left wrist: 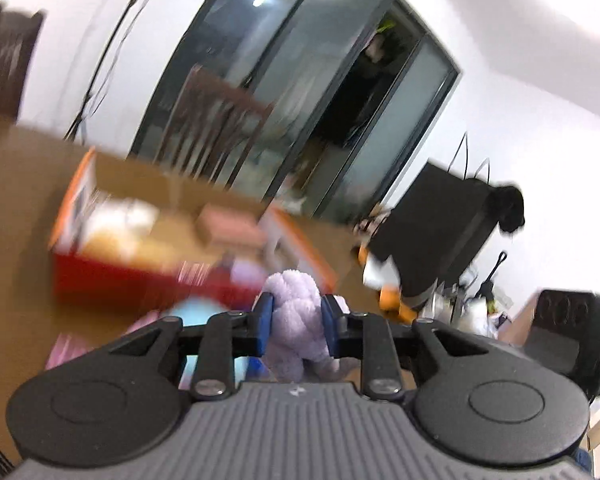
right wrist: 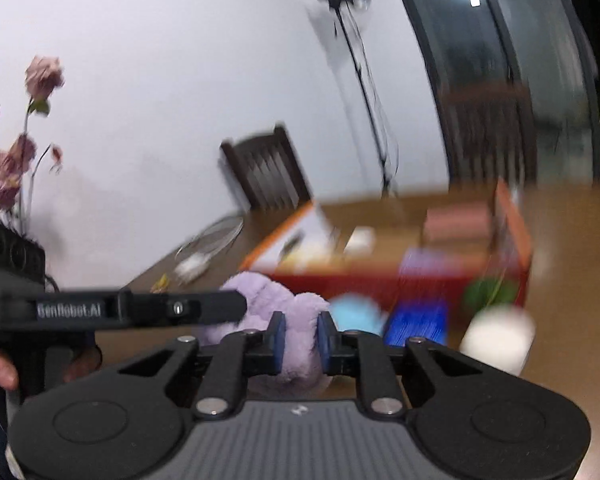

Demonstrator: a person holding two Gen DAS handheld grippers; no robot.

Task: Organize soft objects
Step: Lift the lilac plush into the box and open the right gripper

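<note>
Tabletop blurred; both hand-held grippers (left wrist: 296, 324) apparently pinch purple plush (left wrist: 296, 316).

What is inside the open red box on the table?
In the red box, blurred, a pink block and something white show. Its front wall hides whatever lies lower.

The left tongs (left wrist: 296, 322) are matte black with blue pads (left wrist: 265, 322) on the inner faces of the fingers. Slotted link bars with silver screws at their pivots run back to two round black housings, either side of a grey ribbed plate bearing a small pale logo. The right tongs (right wrist: 300, 338) are built the same: blue pads (right wrist: 278, 340), silver screws, ribbed grey plate. In the right wrist view, a black bar on the left tongs carries pale "GenRobot.AI" lettering.
</note>
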